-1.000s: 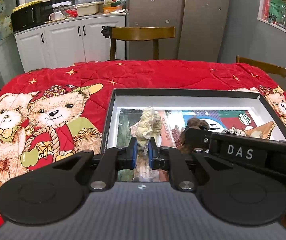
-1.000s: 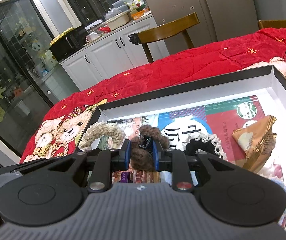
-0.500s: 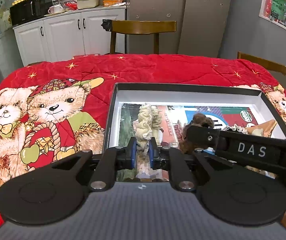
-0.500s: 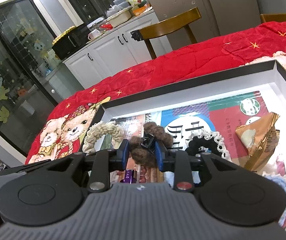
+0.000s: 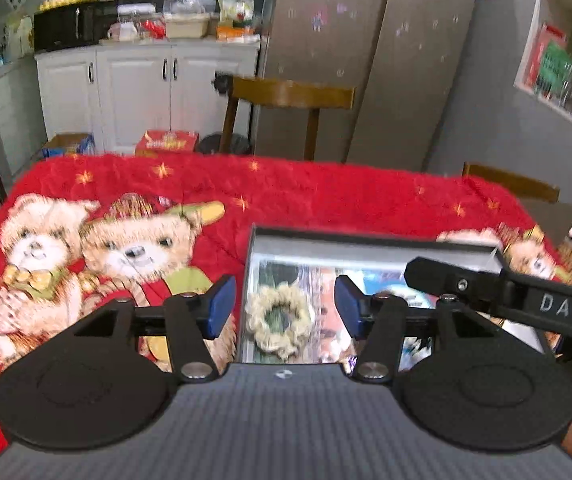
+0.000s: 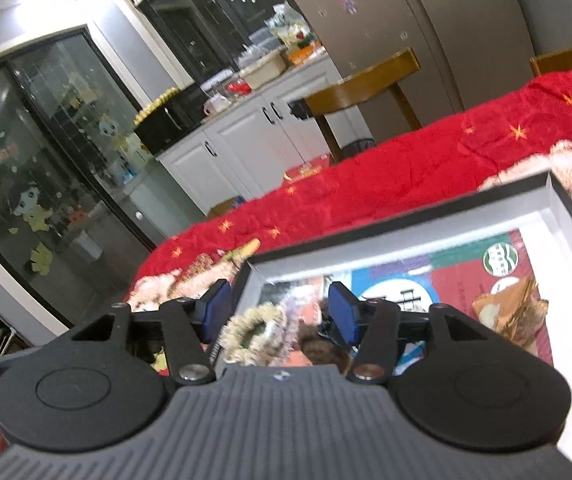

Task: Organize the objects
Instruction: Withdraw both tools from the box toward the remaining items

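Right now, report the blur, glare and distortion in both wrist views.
Left wrist: motion blur smears the bear blanket and box; the cream scrunchie stays readable. Right wrist: fisheye bends the glass door, ceiling light glares top left, box interior looks washed out.

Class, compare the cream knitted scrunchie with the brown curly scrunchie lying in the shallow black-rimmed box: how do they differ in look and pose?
The cream knitted scrunchie is pale; the brown curly scrunchie is dark. The cream one lies flat as an open ring in the box's left end; the brown one sits just to its right, bunched and partly hidden by the right gripper. Both lie loose in the box, with no pads on them.
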A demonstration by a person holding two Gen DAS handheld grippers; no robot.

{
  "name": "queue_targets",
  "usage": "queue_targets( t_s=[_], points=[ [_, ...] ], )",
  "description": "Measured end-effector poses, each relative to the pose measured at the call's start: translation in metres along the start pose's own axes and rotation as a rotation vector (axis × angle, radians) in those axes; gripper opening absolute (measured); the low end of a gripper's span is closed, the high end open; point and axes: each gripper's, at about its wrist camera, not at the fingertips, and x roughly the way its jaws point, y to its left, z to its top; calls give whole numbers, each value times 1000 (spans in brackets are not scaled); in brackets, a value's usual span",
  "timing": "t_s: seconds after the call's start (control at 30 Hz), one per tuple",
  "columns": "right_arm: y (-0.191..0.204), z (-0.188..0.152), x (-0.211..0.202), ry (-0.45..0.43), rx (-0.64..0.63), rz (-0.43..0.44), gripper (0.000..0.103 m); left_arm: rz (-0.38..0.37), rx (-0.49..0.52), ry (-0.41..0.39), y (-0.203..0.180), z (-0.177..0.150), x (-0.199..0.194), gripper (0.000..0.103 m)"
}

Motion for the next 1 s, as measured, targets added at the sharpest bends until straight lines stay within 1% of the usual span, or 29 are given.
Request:
queue_targets(
  t_s=[0.07, 0.13, 0.17, 0.2, 0.27, 0.37, 0.43, 0.5, 0.6, 0.67, 0.73, 0.77, 0.8, 0.83, 0.9, 1.0],
  points=[
    [7, 3, -11, -22, -6, 5, 69, 3, 12, -35, -2, 4, -19, 61],
    [13, 6, -26, -46, -2, 28, 75, -10, 22, -74, -6, 5, -41, 61],
    [15, 6, -35, -60, 7, 41, 81, -15, 26, -100, -8, 2, -56, 65],
    [17, 5, -44, -75, 11, 56, 82, -10, 25, -121, -9, -3, -70, 69],
    [23, 3, -58, -88, 2, 74, 82, 10, 31, -179, -13, -17, -98, 70],
    [33, -6, -77, -108, -22, 61, 82, 25, 103, -241, -23, -45, -129, 71],
    [40, -16, -89, -133, -45, 45, 85, 26, 129, -253, -26, -66, -140, 71],
    [44, -24, -98, -165, -52, 36, 90, 18, 141, -242, -24, -91, -143, 71],
    [48, -40, -104, -208, -61, 35, 91, 7, 173, -254, -21, -126, -136, 71],
    [50, -52, -101, -220, -93, 30, 91, -8, 184, -258, -18, -144, -125, 71],
    [49, -66, -94, -219, -156, 16, 91, -22, 179, -226, -16, -155, -115, 71],
    [47, -73, -90, -215, -169, 4, 91, -45, 198, -207, -14, -158, -111, 71],
    [45, -78, -85, -192, -183, -11, 91, -59, 204, -200, -12, -161, -109, 71],
    [44, -82, -82, -180, -190, -17, 91, -53, 196, -197, -9, -161, -106, 71],
    [38, -85, -79, -185, -157, -25, 91, -43, 189, -196, -6, -163, -104, 71],
    [29, -86, -74, -167, -111, -17, 91, -51, 184, -171, -4, -165, -98, 71]
  ],
)
